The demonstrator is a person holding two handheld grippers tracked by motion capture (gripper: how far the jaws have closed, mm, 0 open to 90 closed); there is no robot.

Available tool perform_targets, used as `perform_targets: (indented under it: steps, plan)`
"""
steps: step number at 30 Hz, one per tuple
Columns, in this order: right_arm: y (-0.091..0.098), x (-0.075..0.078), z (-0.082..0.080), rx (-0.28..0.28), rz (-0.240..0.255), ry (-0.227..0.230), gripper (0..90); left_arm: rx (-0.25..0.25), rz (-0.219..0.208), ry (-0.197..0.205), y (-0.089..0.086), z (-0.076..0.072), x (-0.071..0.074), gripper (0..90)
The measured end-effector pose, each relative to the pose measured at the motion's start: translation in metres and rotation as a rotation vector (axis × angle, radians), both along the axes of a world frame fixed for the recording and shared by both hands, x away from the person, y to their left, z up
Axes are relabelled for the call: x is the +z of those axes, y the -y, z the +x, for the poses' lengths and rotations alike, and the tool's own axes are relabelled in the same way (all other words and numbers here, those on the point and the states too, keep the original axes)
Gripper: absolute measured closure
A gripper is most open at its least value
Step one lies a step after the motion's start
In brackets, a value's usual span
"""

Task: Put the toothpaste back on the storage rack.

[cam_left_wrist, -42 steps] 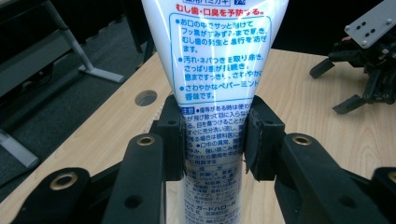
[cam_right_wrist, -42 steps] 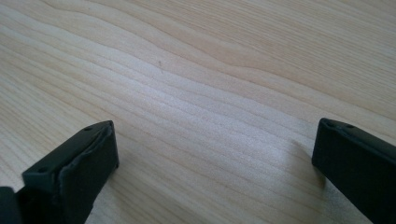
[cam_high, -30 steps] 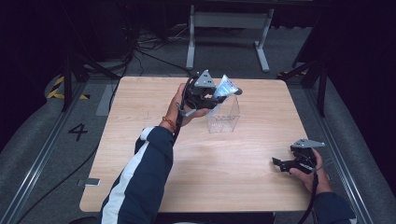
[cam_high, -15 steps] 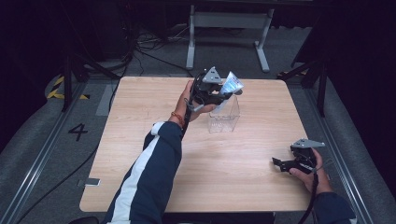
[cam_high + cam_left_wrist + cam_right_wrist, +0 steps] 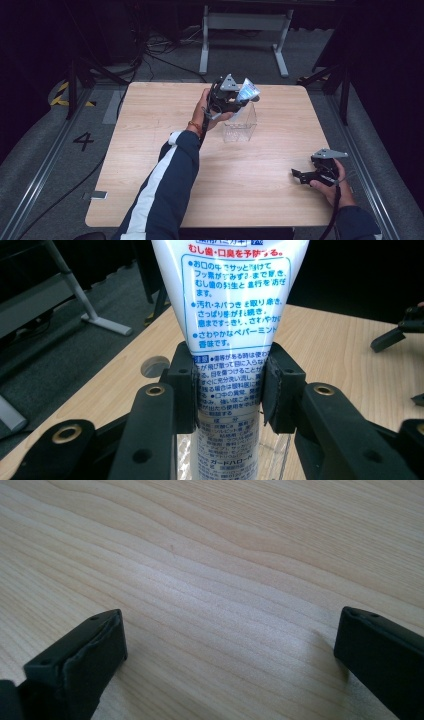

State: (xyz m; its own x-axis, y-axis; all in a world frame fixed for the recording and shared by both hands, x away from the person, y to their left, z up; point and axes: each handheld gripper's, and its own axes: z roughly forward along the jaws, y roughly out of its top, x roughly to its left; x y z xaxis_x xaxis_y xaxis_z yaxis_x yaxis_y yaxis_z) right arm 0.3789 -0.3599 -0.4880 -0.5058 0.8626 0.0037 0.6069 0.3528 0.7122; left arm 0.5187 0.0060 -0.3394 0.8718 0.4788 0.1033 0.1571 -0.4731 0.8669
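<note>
The left tool (image 5: 235, 95) holds a white tube (image 5: 248, 90) with blue and red writing on it. In the left gripper view, the two black jaws press on both sides of the tube (image 5: 230, 315), low on its body. The tube's long way runs straight away from the tool, and its wide flat end is the far end. In the high view the tube is up in the air over the far middle of the desk (image 5: 150, 145), and its flat end points to the right and a bit up. It is right above a clear box (image 5: 240, 125) that stands on the desk. The bottom end of the tube is near the top of the box, but I cannot tell if they touch.

The right tool (image 5: 305, 175) is low at the near right side of the desk, well apart from the tube. Its jaws are wide apart with bare wood (image 5: 210, 580) between them.

The desk is light wood with a small round hole (image 5: 155, 366) in it. The room around is dark. The floor (image 5: 45, 150) is grey, with a number four (image 5: 83, 141) on it. Black cords (image 5: 150, 50) and a grey metal stand (image 5: 245, 35) sit behind the desk.
</note>
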Motion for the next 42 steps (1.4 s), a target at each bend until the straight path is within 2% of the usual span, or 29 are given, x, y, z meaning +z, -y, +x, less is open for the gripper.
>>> perform_targets:
  steps: [9, 17, 20, 24, 31, 37, 40, 42]
  plan:
    - [0.000, 0.000, 0.000, 0.001, 0.000, 0.000, 0.5, 0.011, 0.002, -0.009, 0.002, 0.007, -0.012, 64.1]
    - [0.000, 0.000, 0.000, 0.002, -0.001, 0.001, 0.5, 0.026, 0.000, -0.031, -0.004, 0.012, -0.026, 64.1]
    - [0.000, 0.000, 0.000, 0.002, 0.000, 0.000, 0.5, 0.032, -0.012, -0.042, -0.004, 0.011, -0.031, 64.0]
    - [0.000, 0.000, 0.000, 0.001, 0.000, 0.000, 0.5, 0.029, -0.002, -0.045, -0.004, 0.010, -0.035, 63.8]
    - [0.000, 0.000, 0.000, 0.002, 0.000, 0.000, 0.5, 0.040, -0.018, -0.063, -0.005, 0.007, -0.047, 63.5]
    - [0.000, 0.000, 0.000, 0.001, 0.001, -0.002, 0.5, 0.040, -0.008, -0.079, -0.005, 0.007, -0.053, 63.1]
    - [0.000, 0.000, 0.000, 0.002, 0.001, -0.002, 0.5, 0.041, 0.028, -0.083, -0.003, 0.006, -0.056, 62.9]
    - [0.000, 0.000, 0.000, 0.002, 0.001, -0.002, 0.5, 0.042, 0.017, -0.082, -0.002, 0.006, -0.058, 62.8]
